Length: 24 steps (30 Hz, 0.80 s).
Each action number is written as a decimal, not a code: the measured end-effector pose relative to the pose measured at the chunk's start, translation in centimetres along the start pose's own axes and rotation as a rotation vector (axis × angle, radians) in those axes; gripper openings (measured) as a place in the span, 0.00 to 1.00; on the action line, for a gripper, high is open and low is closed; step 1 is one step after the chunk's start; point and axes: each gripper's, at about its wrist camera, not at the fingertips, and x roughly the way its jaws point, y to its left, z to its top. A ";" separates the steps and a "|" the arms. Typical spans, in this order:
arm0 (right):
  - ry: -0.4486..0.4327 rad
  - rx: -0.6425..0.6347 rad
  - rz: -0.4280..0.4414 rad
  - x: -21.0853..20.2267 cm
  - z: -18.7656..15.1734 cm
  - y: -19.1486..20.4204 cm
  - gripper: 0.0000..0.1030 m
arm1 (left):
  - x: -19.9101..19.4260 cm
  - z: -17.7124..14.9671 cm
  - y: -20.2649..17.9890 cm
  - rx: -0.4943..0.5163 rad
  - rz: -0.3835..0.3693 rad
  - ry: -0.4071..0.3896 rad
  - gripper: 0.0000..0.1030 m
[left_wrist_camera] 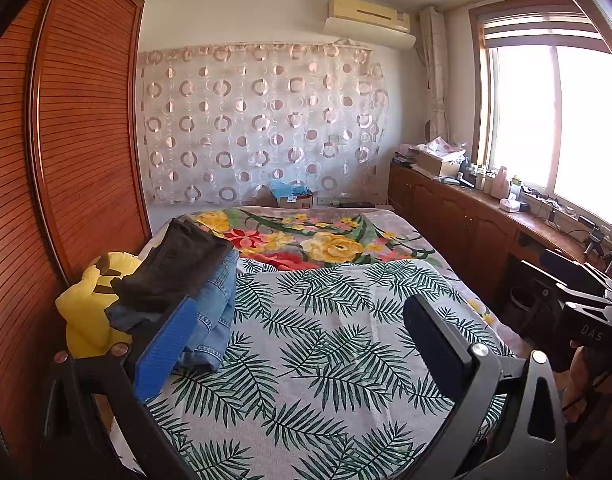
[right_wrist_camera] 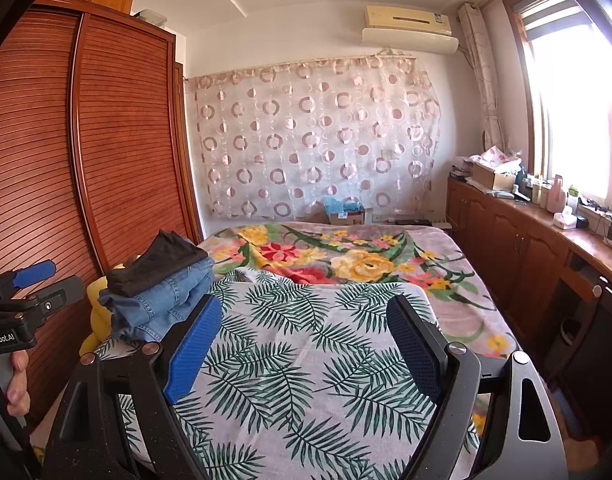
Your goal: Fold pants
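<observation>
Left wrist view: bed point(left_wrist_camera: 326, 360) under a leaf-print sheet fills the near scene, a floral blanket point(left_wrist_camera: 326, 240) beyond. Folded pants point(left_wrist_camera: 209, 300), jeans under a dark pair, are stacked at its left edge beside a yellow toy point(left_wrist_camera: 85, 312). Left gripper point(left_wrist_camera: 301, 352) fingers are apart, empty; right gripper point(right_wrist_camera: 306, 344) fingers likewise.

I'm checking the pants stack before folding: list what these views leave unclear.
- Jeans, left wrist view: near end hidden by the left claw finger.
- Dark pants, both views: fold count too small to tell.
- Yellow item: mostly buried under the stack.
</observation>
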 end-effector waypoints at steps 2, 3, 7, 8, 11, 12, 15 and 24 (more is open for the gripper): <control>-0.001 -0.001 0.000 0.0 0.0 0.0 0.83 | 0.0 0.0 0.0 -0.001 0.001 0.001 1.00; -0.002 -0.002 0.000 0.0 0.0 0.0 0.83 | 0.0 0.0 -0.1 0.000 0.000 0.001 1.00; -0.003 -0.003 0.001 0.0 -0.1 0.0 0.83 | 0.0 0.1 -0.1 0.001 0.000 0.001 1.00; -0.004 -0.002 0.002 0.0 -0.1 0.0 0.83 | 0.0 0.0 0.0 0.001 0.000 0.001 1.00; -0.004 -0.002 0.002 0.0 -0.1 0.0 0.83 | 0.0 0.1 -0.2 0.000 0.001 0.000 1.00; -0.005 -0.002 0.001 0.0 -0.1 0.0 0.83 | 0.0 0.1 -0.2 0.000 0.001 0.000 1.00; -0.006 0.002 0.001 0.0 -0.1 0.0 0.83 | 0.0 0.1 -0.2 0.000 0.001 0.001 1.00; -0.010 0.000 -0.001 -0.1 -0.2 0.2 0.83 | 0.0 0.1 -0.1 0.001 0.001 -0.001 1.00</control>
